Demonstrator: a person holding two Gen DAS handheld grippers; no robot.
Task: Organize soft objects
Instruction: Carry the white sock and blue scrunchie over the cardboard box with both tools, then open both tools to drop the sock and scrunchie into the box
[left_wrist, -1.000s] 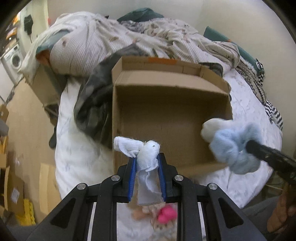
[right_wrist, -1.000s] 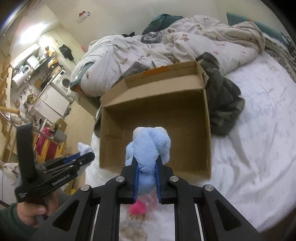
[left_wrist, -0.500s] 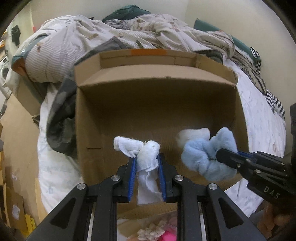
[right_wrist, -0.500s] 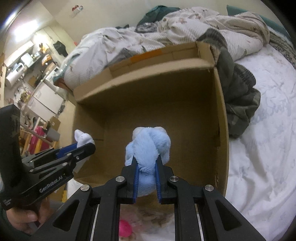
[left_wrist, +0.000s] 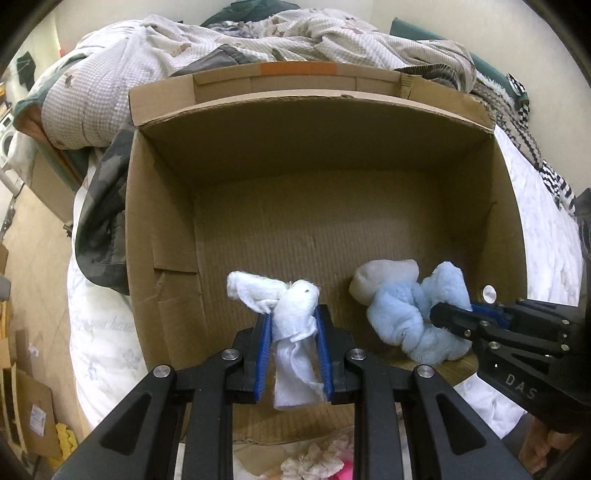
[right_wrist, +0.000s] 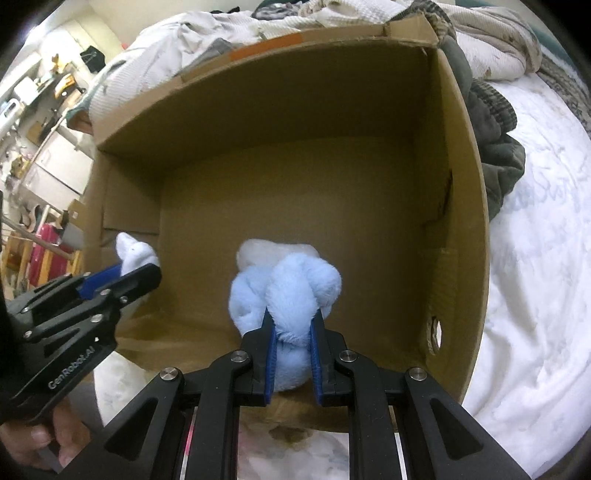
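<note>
Cardboard box (left_wrist: 162, 229) filled pretty much everything ahead of both grippers, open side up, sitting on a bed with a white sheet (right_wrist: 535, 258). The left gripper (left_wrist: 291, 325) had its blue pads pinched on a white cloth toy (left_wrist: 291, 314), which stuck up past the fingertips, with a floppy bit hanging out to the gripper's left and the rest trailing down between the fingers. It was held over the near edge of the box, toward the left wall. Off to that gripper's right, the right gripper (right_wrist: 292, 325) was squeezed onto a fluffy light-blue plush (right_wrist: 291, 291) with a whitish end (right_wrist: 273, 249) poking out on the far side. That one was also out over the box's near part, closer to the middle-right. Couldn't tell if either toy was touching the box floor.

Beyond the far wall of the box was a heap of rumpled checked bedding (left_wrist: 258, 40), and a dark camo-looking garment (left_wrist: 99, 206) lay bunched against the outside of the left wall. Another dark crumpled garment (right_wrist: 495, 147) sat just past the right wall. Below the left gripper, near the bottom edge, some pink and beige fluffy stuff (left_wrist: 317, 461) was lying around, too blurry to name.
</note>
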